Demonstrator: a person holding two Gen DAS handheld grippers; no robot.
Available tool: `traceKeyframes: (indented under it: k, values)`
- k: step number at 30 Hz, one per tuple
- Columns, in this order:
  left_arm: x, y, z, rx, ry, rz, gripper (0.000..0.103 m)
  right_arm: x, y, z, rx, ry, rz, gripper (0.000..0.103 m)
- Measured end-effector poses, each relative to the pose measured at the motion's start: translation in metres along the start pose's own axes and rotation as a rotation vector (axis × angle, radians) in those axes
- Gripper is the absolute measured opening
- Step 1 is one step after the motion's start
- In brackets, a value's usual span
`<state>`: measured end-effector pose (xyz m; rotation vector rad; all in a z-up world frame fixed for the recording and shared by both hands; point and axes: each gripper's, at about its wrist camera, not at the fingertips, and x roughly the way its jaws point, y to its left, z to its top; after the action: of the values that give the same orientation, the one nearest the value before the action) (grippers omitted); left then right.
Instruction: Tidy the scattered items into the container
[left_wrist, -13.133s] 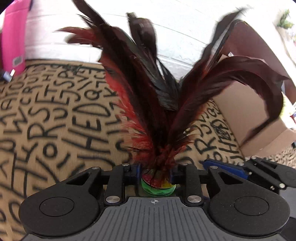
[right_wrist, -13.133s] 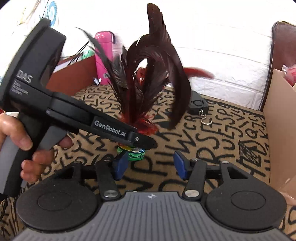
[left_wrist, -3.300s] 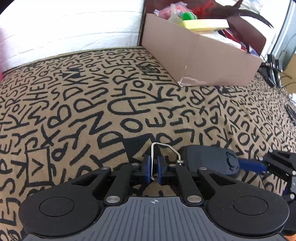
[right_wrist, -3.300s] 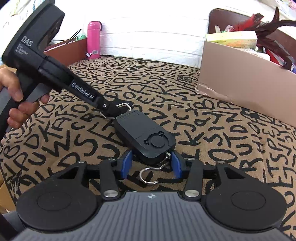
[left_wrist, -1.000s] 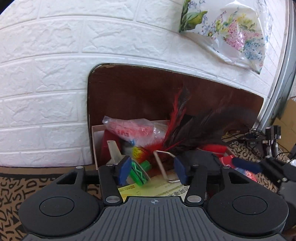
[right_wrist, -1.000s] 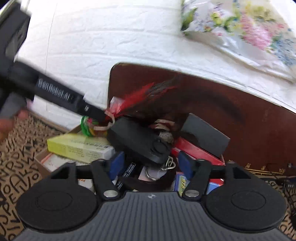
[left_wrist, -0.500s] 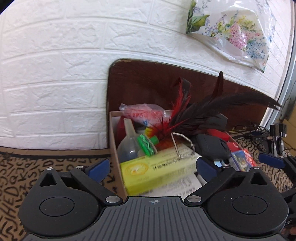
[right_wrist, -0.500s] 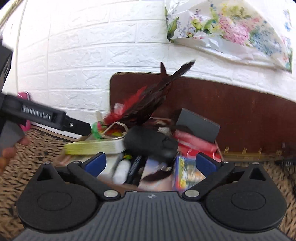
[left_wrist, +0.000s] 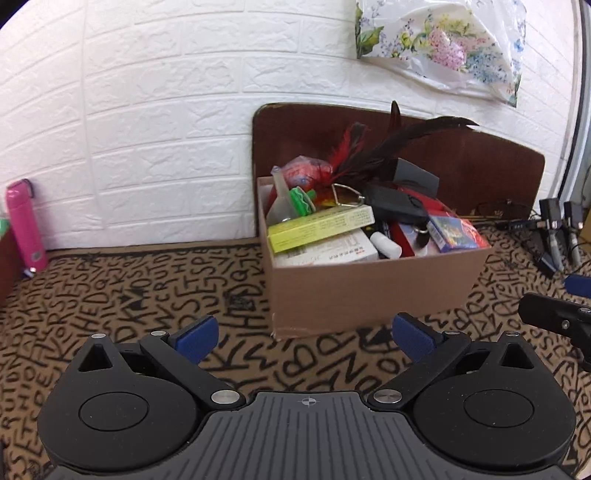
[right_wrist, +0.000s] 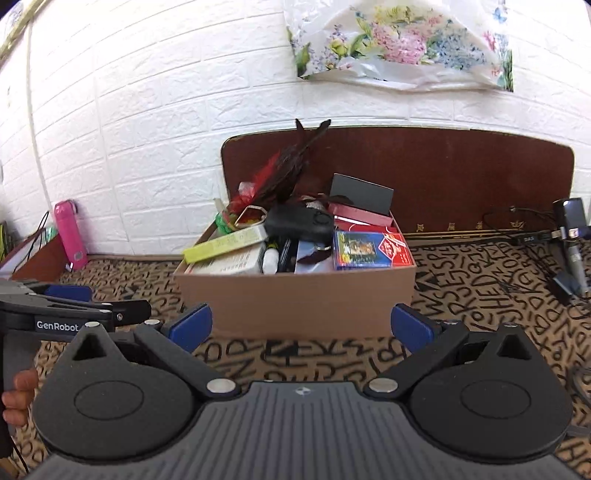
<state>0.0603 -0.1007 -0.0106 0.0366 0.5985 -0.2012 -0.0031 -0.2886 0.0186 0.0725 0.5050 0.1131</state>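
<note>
A brown cardboard box (left_wrist: 376, 288) stands on the letter-patterned cloth against a dark wooden board; it also shows in the right wrist view (right_wrist: 295, 295). It holds a black hanging scale (left_wrist: 395, 206) (right_wrist: 299, 221) with a metal hook, a red and black feather shuttlecock (left_wrist: 369, 155) (right_wrist: 291, 166), a yellow-green carton (left_wrist: 317, 227) and several other small boxes. My left gripper (left_wrist: 306, 336) is open and empty, in front of the box and above the cloth. My right gripper (right_wrist: 301, 325) is open and empty, also in front of the box.
A pink bottle (left_wrist: 24, 225) (right_wrist: 70, 234) stands by the white brick wall at the left. Cables and black adapters (left_wrist: 554, 225) (right_wrist: 569, 236) lie at the right. The other gripper's arm (right_wrist: 74, 310) shows low at the left.
Both grippers let go of the black scale into the box, opened wide and pulled back from the box; it now looks farther away.
</note>
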Motion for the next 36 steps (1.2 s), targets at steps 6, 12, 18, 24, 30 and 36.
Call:
traceKeyframes:
  k: [6,12,18,24,30,36]
  values:
    - [-0.029,-0.006,-0.013,0.002,-0.012,-0.020,0.103,-0.024,0.014,-0.011,-0.033,-0.003,0.009,0.102]
    - [-0.043,-0.011,-0.016,0.011,0.001,0.018,0.103,-0.034,0.024,-0.019,-0.069,0.022,-0.004,0.102]
    - [-0.048,-0.010,-0.019,0.004,0.009,0.007,0.103,-0.036,0.031,-0.024,-0.081,0.047,-0.020,0.102]
    - [-0.047,-0.007,-0.020,0.001,0.015,0.007,0.103,-0.033,0.038,-0.026,-0.104,0.061,-0.014,0.102]
    - [-0.044,-0.005,-0.021,0.000,0.027,-0.012,0.103,-0.030,0.041,-0.025,-0.121,0.066,-0.015,0.102]
    - [-0.038,-0.006,-0.023,-0.002,0.057,-0.025,0.103,-0.027,0.040,-0.024,-0.115,0.074,-0.019,0.102]
